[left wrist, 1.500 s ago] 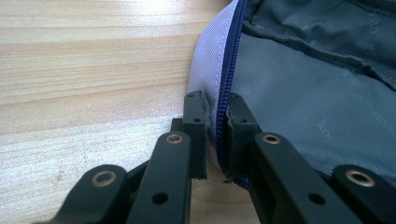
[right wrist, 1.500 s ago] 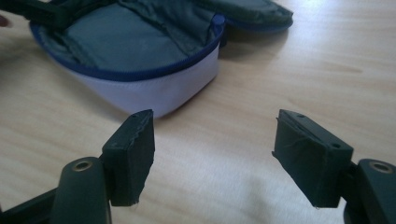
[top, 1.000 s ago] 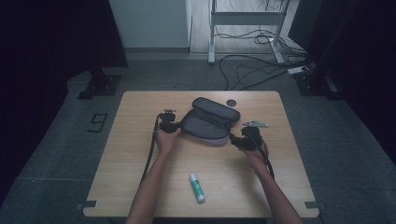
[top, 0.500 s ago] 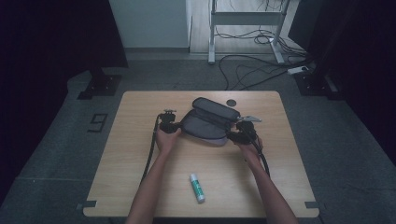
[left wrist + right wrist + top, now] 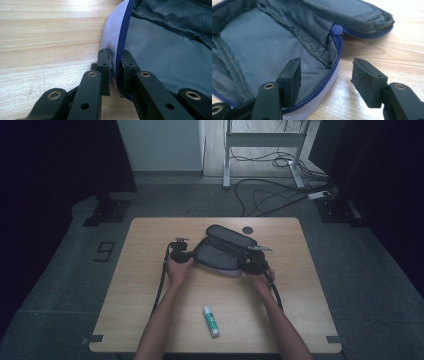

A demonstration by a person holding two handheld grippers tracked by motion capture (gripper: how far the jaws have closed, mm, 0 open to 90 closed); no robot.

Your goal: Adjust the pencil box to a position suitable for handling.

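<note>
1. Jaws of the left gripper [image 5: 115,67] are seen pinched together on the zipped rim of an open grey pencil case [image 5: 172,47], the blue zipper [image 5: 124,37] running up between them.
2. Jaws of the right gripper [image 5: 325,80] are spread wide, one above the case's grey lining, the other outside it over the bare wood; the case rim passes between them untouched.
3. From the high view, the pencil case [image 5: 222,252] is seen lying open on the wooden worktop [image 5: 150,305], toward its far half, with the lid flap folded back on the far side.
4. The left gripper [image 5: 181,254] is held at the case's left end and the right gripper [image 5: 252,262] at its right end, each in one of the person's hands.
5. A small dark round disc [image 5: 247,230] is seen just beyond the case.
6. A glue stick [image 5: 211,321] with a green label lies well apart from the case, on the near side between the forearms.
7. Cables [image 5: 162,280] trail from the grippers toward the near edge.
</note>
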